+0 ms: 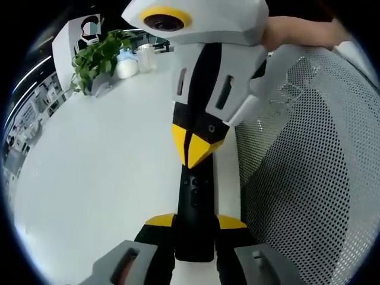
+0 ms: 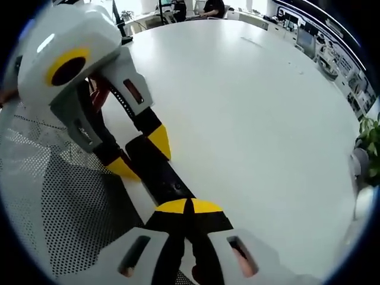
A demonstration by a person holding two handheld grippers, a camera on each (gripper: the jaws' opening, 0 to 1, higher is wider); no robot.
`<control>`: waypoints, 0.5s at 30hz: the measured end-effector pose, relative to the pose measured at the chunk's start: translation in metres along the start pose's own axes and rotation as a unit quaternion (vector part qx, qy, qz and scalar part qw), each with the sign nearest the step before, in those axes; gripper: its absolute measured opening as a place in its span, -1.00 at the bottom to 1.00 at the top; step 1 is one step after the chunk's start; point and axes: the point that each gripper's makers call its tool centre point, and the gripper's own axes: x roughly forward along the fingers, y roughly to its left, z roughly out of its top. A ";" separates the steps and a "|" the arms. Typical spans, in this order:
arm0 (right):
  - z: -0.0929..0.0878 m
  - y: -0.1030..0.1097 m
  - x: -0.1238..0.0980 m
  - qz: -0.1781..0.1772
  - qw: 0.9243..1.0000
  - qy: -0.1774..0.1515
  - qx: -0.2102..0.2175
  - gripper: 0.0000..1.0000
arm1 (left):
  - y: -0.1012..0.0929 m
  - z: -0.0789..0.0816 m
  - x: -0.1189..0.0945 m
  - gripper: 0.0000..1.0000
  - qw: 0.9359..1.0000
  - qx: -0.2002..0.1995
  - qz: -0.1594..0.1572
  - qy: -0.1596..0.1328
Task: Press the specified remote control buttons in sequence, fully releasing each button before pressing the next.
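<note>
Pressing well here means bringing the right gripper (image 2: pixel 189 206), its yellow tips closed together into one point, straight down on a single button, then lifting fully clear before the next. The black remote (image 1: pixel 194 205) lies at the edge of the white table (image 1: pixel 107 178), clamped at one end between the left gripper's (image 1: pixel 195 222) jaws. A mesh chair back (image 1: pixel 314 178) stands beside it. Farther off sit a potted plant (image 1: pixel 98 59) and office desks.
</note>
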 end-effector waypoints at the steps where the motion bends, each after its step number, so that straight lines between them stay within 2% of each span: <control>1: 0.000 0.000 0.000 -0.001 1.000 0.002 -0.007 -1.00 | 0.000 0.000 0.000 -0.51 1.000 0.000 0.000 0.000; 3: 0.000 0.001 0.000 -0.002 1.000 0.006 -0.021 -1.00 | 0.000 0.000 0.000 -0.51 1.000 -0.001 0.001 0.000; 8: 0.000 0.000 0.000 0.005 1.000 0.009 -0.021 -1.00 | 0.000 0.000 0.000 -0.51 1.000 -0.002 0.002 0.000; 11: -0.001 -0.001 0.000 0.013 1.000 0.013 0.019 -1.00 | 0.000 0.000 0.000 -0.51 1.000 -0.003 0.003 -0.001; 15: -0.001 -0.002 0.000 0.007 0.999 0.013 0.032 -1.00 | 0.000 0.000 0.000 -0.51 1.000 -0.004 0.004 -0.002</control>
